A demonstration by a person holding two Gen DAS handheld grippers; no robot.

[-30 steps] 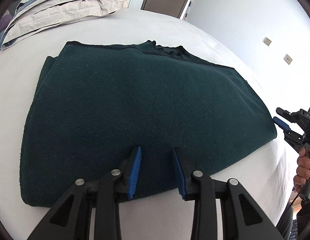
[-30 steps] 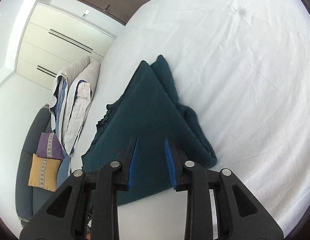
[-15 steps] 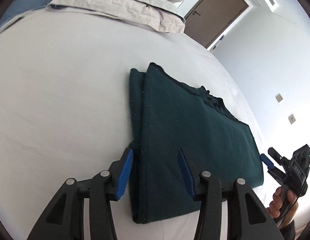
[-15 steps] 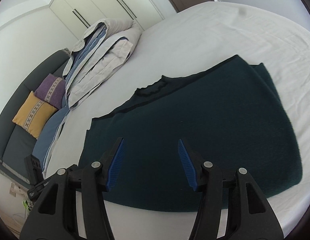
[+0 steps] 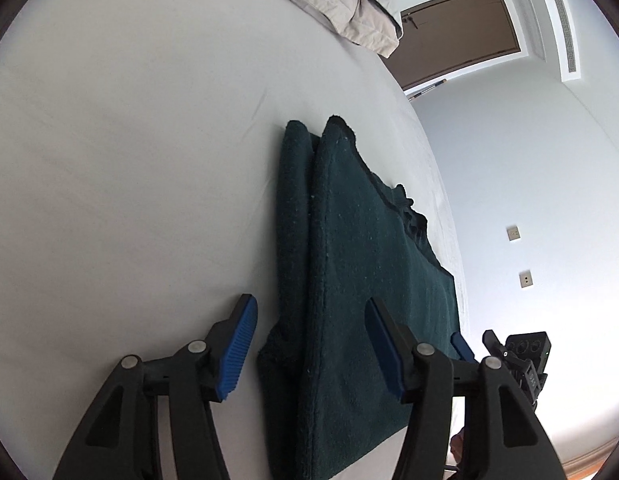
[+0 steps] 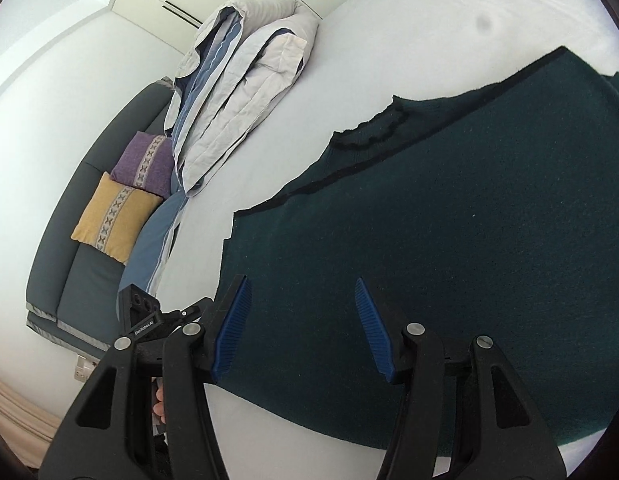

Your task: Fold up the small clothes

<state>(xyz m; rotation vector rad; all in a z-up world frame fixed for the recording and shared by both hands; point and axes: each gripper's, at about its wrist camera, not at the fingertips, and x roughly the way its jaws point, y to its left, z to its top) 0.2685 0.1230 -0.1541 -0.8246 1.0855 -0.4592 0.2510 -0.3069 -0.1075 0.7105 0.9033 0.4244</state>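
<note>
We are working on a big white bed (image 5: 129,160), and the dark green sweater (image 6: 449,240) lies flat on it, near the edge by us. It is already folded in part: in the left view we see one long side turned over on itself, so two thick layers run along that side. The neck with its dark trim points away from us, toward the pile of bedding (image 6: 237,64) at the far end. Our left gripper (image 5: 309,344) hangs over the folded side near the bottom corner, with its blue fingers (image 5: 237,344) wide apart and holding nothing. Our right gripper (image 6: 301,328) hangs over the other bottom corner, fingers (image 6: 369,328) wide apart too, and empty. We think the next step is to grab both bottom corners and fold the sweater up toward the neck. To do it well, we should go down low, pinch all the layers at each corner, lift both sides together, and lay the bottom edge straight along the top. If we catch only the top layer, the fold may slip open.
</note>
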